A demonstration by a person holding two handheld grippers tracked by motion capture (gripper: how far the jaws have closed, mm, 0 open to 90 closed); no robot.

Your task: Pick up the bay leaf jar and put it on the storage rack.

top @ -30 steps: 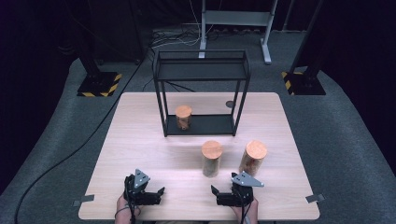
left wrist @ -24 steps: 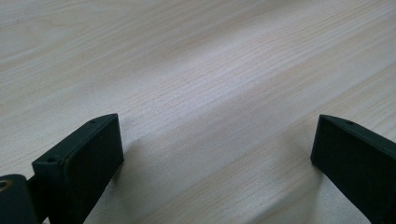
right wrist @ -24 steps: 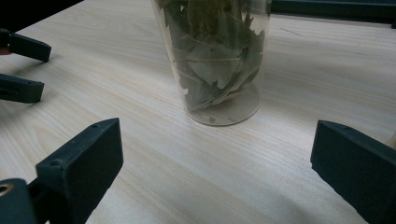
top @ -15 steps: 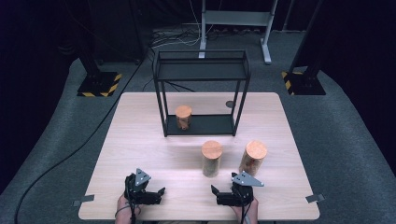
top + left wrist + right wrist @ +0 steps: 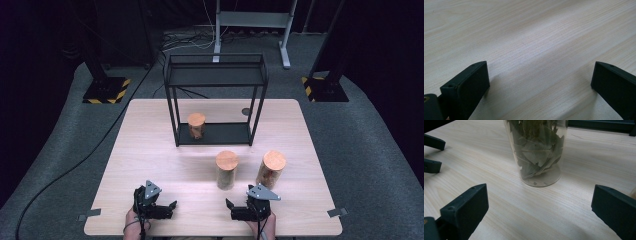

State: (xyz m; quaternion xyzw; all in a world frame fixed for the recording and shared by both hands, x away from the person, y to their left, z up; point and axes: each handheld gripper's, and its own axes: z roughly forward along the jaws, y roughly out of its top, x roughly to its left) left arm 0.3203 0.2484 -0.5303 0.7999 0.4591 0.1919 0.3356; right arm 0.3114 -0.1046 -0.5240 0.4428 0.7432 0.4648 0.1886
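Jar of leaves (image 5: 537, 150): clear round jar with a flat cork-coloured lid, packed with dried green leaves; seen from above (image 5: 226, 170) it is the middle of three like jars.
Axis: long axis straight up from the table (image 5: 150, 150), lid on top, base flat on the wood.
Place: just in front of the black wire shelf (image 5: 215, 100), toward the person's side, apart from the shelf's foot.
Neighbour jar (image 5: 270, 170): beside the jar of leaves on its right, not touching; it also stands in front of the shelf, off its right corner.
Third jar (image 5: 196, 125): upright on the shelf's bottom level, at its left end.
Right gripper (image 5: 235, 210): low at the table's near edge, well in front of the shelf; jaws spread wide and just widened a little more, nothing between them; the jar of leaves stands ahead of them, untouched.
Left gripper (image 5: 170, 209): also at the near edge, left of the right gripper; in its own view (image 5: 539, 82) the jaws stand wide over bare wood, holding nothing.
Hands: a hand behind each gripper at the table's near edge.
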